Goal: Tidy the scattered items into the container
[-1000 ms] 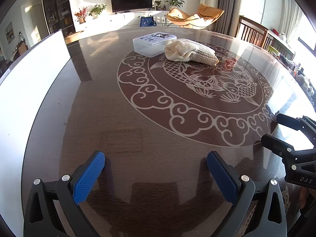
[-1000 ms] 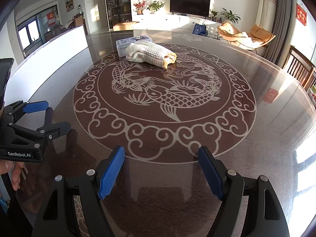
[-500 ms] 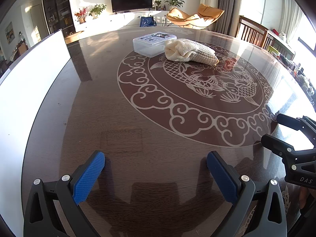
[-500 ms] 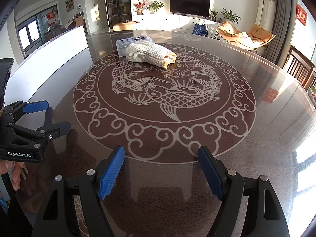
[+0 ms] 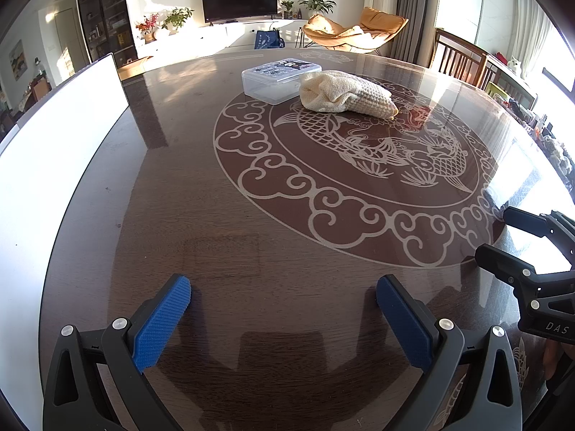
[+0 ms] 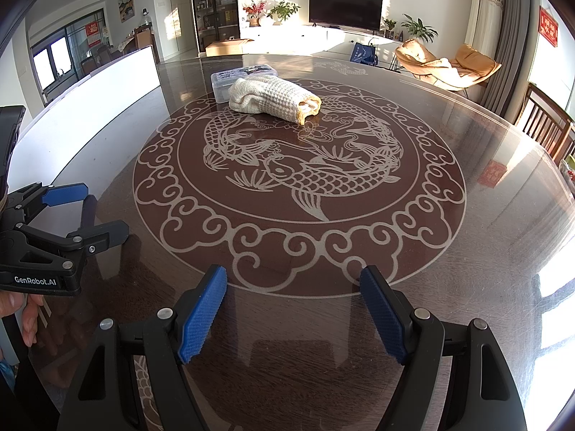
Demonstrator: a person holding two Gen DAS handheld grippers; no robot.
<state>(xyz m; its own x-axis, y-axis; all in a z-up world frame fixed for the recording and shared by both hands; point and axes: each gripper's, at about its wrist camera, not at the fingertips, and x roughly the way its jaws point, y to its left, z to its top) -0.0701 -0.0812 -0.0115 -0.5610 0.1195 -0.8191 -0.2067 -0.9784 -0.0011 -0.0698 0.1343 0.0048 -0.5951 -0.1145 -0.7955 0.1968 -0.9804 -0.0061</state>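
Note:
A crumpled cream waffle-weave cloth [image 5: 346, 96] [image 6: 272, 98] lies near the far side of the round table, touching a clear lidded plastic box [image 5: 276, 79] [image 6: 230, 78] behind it. My left gripper [image 5: 284, 287] stands open over the near table edge, nothing between its blue pads; it also shows at the left of the right wrist view as the left gripper [image 6: 93, 208]. My right gripper [image 6: 293, 280] is open and empty too, far from the cloth. The right gripper [image 5: 496, 233] appears at the right edge of the left wrist view.
The dark glossy table [image 5: 201, 194] carries a fish and cloud pattern. A white board [image 5: 54, 151] [image 6: 118, 68] stands along its left edge. Wooden chairs [image 5: 463, 59] sit at the right, a lounge chair and TV unit beyond. A hand [image 6: 25, 316] holds the left gripper.

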